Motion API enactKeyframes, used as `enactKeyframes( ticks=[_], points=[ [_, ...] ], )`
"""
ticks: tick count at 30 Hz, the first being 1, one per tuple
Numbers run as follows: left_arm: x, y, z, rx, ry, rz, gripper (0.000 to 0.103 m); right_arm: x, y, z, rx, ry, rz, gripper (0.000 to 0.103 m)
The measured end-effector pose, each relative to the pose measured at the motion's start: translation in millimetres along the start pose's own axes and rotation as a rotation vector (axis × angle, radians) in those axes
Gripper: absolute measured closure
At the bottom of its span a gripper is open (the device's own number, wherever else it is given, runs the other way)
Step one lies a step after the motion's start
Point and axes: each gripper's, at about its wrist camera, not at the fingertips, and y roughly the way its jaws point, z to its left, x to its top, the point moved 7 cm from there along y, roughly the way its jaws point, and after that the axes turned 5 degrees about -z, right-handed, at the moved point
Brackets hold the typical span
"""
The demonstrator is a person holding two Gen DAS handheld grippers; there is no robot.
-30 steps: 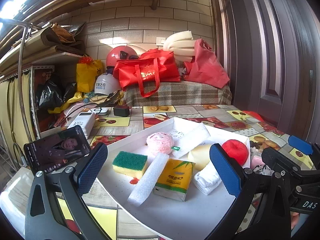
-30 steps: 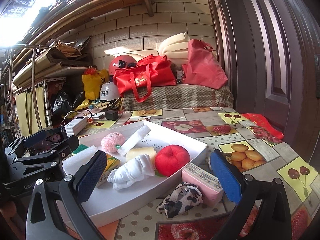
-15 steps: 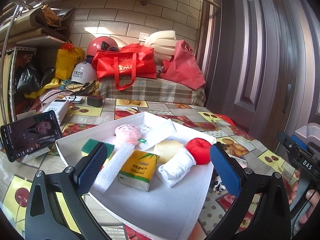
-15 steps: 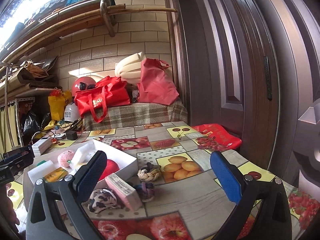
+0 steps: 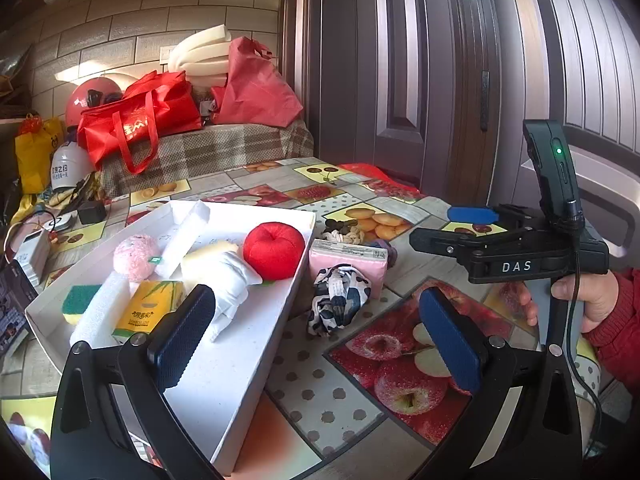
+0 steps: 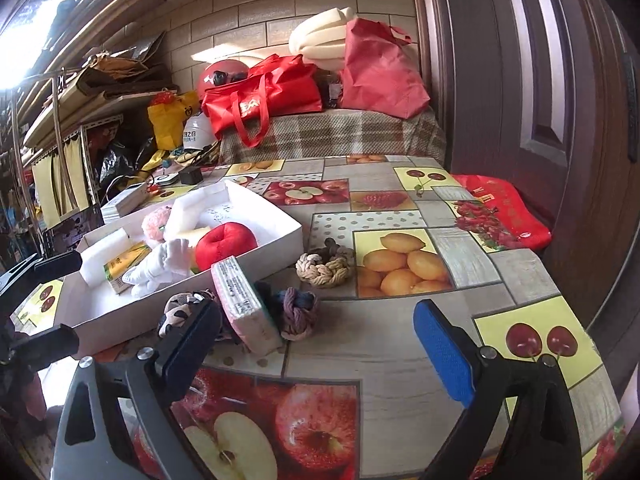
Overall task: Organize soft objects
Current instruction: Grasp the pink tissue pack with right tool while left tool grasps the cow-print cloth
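Note:
A white tray [image 5: 248, 364] holds a red plush apple [image 5: 274, 250], a pink ball [image 5: 136, 258], a white cloth [image 5: 228, 280], a yellow tissue pack [image 5: 150, 308] and a green sponge [image 5: 80, 300]. On the tablecloth beside it lie a pink tissue pack [image 6: 244, 304], a spotted scrunchie [image 6: 180, 308], a purple knot [image 6: 298, 312] and a beige rope knot [image 6: 326, 266]. My left gripper [image 5: 316, 340] is open over the tray's right edge, short of the scrunchie [image 5: 340, 300]. My right gripper [image 6: 316, 356] is closing, nothing between its jaws, just right of the pink pack.
A phone [image 5: 12, 304] stands left of the tray. Red bags [image 6: 260, 96] sit on a plaid-covered bench at the back. A dark door [image 6: 540, 80] borders the table's right side, with a red packet [image 6: 504, 208] by it. A hand in a red sleeve [image 5: 592, 296] holds the right gripper.
The left view has swung right, from the tray to the loose items beside it. The right view has swung back left and come nearer the pink pack; its jaws stand slightly narrower.

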Motion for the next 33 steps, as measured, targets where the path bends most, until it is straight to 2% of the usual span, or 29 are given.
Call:
enactKeyframes(
  ticks=[1,4,9,12,13,17,20,24,27,29,31,33],
  points=[
    [-0.9,3.1,-2.3,0.002,0.012,0.016,0.000,0.0,4.9,5.5,0.010,-0.033,0.012,0.022],
    [-4.2,10.9,-4.3,-0.002,0.023,0.055,0.001,-4.7,20.9,22.4,0.041,-0.126,0.077,0.042],
    [-10.5,22.6,-8.8,-0.022,0.037,0.120,0.007,-8.3,33.4,45.4,0.055,-0.271,0.108,0.052],
    [-13.8,30.9,-13.3,-0.016,0.064,0.156,0.014,-12.5,46.3,54.1,0.066,-0.333,0.151,0.070],
    [-15.4,34.0,-14.3,-0.009,0.070,0.170,0.015,-14.0,51.0,55.0,0.070,-0.343,0.170,0.073],
    [-19.2,40.1,-15.3,-0.012,0.074,0.203,0.017,-16.7,52.2,52.2,0.090,-0.356,0.192,0.078],
    [-20.9,44.4,-16.5,-0.021,0.075,0.220,0.017,-23.0,45.8,37.0,0.047,-0.363,0.207,0.078],
    [-17.3,55.7,-23.9,-0.033,0.081,0.226,0.017,-24.6,35.2,-5.2,-0.048,-0.296,0.216,0.078],
    [-12.1,71.5,-32.7,-0.020,0.101,0.231,0.017,-21.6,15.7,-18.5,-0.041,-0.237,0.165,0.078],
    [-11.9,83.7,-33.8,0.031,0.116,0.252,0.028,-16.5,0.5,-15.6,-0.026,-0.223,0.106,0.078],
    [-16.5,94.7,-32.1,0.069,0.119,0.298,0.058,-14.6,-7.2,-11.7,-0.011,-0.202,0.079,0.078],
    [-20.9,98.4,-28.5,0.085,0.117,0.322,0.067,-13.2,-12.7,-8.7,0.006,-0.174,0.059,0.078]
  ],
)
